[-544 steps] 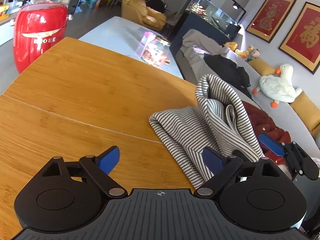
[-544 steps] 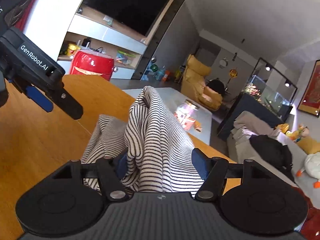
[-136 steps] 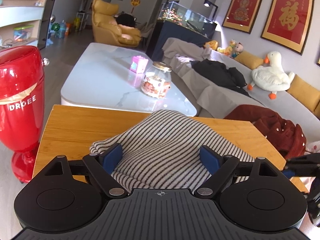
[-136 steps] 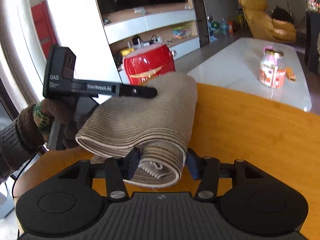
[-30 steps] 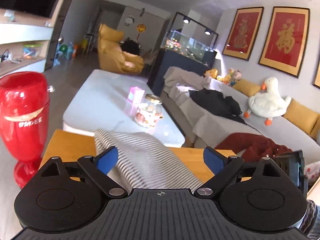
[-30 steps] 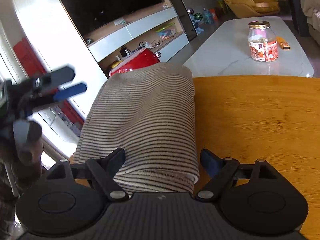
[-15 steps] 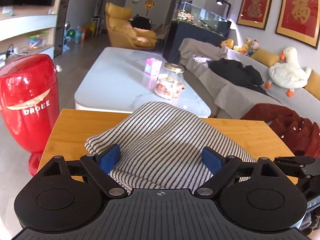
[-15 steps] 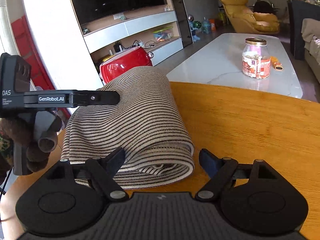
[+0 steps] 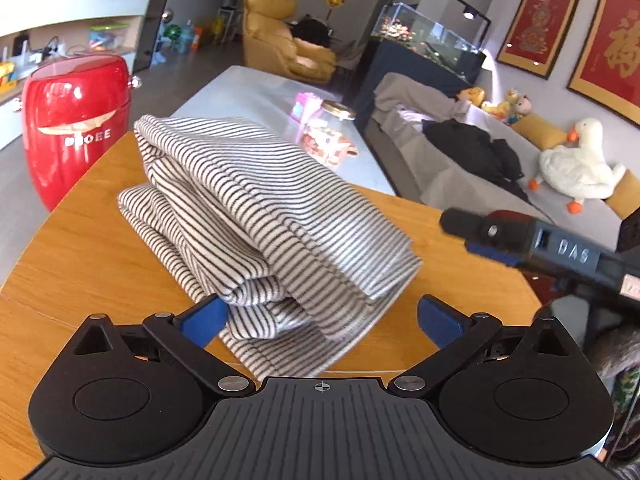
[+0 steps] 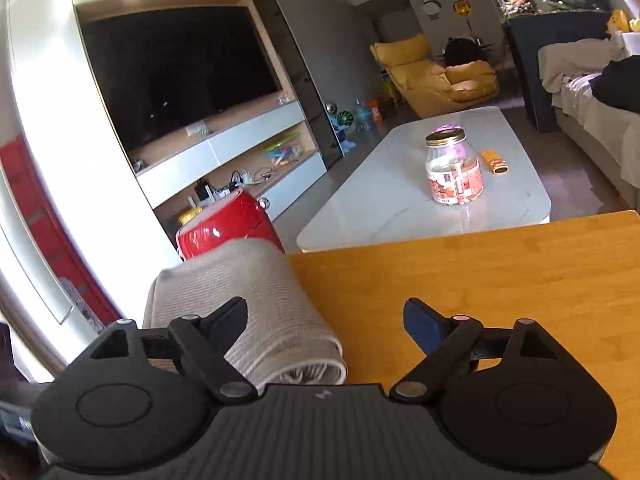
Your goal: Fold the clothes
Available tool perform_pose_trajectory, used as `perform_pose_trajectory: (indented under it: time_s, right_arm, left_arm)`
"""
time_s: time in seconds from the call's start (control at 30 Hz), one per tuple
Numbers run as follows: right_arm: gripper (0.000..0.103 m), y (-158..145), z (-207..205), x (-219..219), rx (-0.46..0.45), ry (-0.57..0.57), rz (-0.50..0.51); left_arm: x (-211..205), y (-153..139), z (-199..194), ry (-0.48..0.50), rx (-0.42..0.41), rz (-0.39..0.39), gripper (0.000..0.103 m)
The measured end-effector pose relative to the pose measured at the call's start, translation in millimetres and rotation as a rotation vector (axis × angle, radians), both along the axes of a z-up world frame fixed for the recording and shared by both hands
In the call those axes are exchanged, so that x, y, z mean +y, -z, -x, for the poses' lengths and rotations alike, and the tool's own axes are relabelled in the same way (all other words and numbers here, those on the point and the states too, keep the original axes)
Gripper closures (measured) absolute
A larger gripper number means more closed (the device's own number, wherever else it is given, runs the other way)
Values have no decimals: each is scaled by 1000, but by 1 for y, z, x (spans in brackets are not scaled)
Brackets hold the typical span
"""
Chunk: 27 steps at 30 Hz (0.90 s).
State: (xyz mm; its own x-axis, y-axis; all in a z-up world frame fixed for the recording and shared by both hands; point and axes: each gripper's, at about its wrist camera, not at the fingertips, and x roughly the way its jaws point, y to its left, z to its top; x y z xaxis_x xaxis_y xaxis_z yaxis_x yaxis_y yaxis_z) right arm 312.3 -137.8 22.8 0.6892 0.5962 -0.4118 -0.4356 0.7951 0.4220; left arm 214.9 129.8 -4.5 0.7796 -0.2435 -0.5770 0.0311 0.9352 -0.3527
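Note:
The striped garment [image 9: 256, 216] lies folded in a thick bundle on the wooden table [image 9: 80, 248]. My left gripper [image 9: 320, 316] is open, its jaws on either side of the bundle's near end, holding nothing. In the right wrist view the same garment [image 10: 240, 304] sits at the table's left edge. My right gripper [image 10: 326, 316] is open and empty, its left finger over the bundle's near end. The right gripper also shows in the left wrist view [image 9: 520, 240], to the right of the garment.
A red appliance [image 9: 76, 120] stands beyond the table's left edge. A white coffee table [image 10: 420, 192] with a jar [image 10: 454, 168] lies beyond the far edge. A dark red garment [image 9: 516, 216] and a sofa [image 9: 460, 168] are to the right.
Both grippers have drawn back from the folded garment. The right gripper shifted right, so the bundle now lies at its left. The garment rests still on the table.

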Motion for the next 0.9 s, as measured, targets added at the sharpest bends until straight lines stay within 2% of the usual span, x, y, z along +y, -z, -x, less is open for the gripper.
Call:
perform_pose_trajectory:
  time_s: [0.1, 0.13, 0.17, 0.37, 0.9]
  right_arm:
    - [34, 19, -34, 21, 125, -55, -53]
    - [44, 25, -39, 28, 159, -74, -62]
    - [45, 30, -38, 33, 181, -88, -72]
    - [46, 35, -11, 60, 182, -197, -29]
    - [46, 34, 10, 56, 172, -213, 17]
  left_arm:
    - [17, 5, -11, -33, 20, 20, 0]
    - [23, 7, -12, -44, 28, 13, 0]
    - [28, 8, -13, -55, 35, 5, 0]
    - [51, 15, -3, -79, 42, -17, 4]
    - [35, 16, 6, -64, 27, -60, 3]
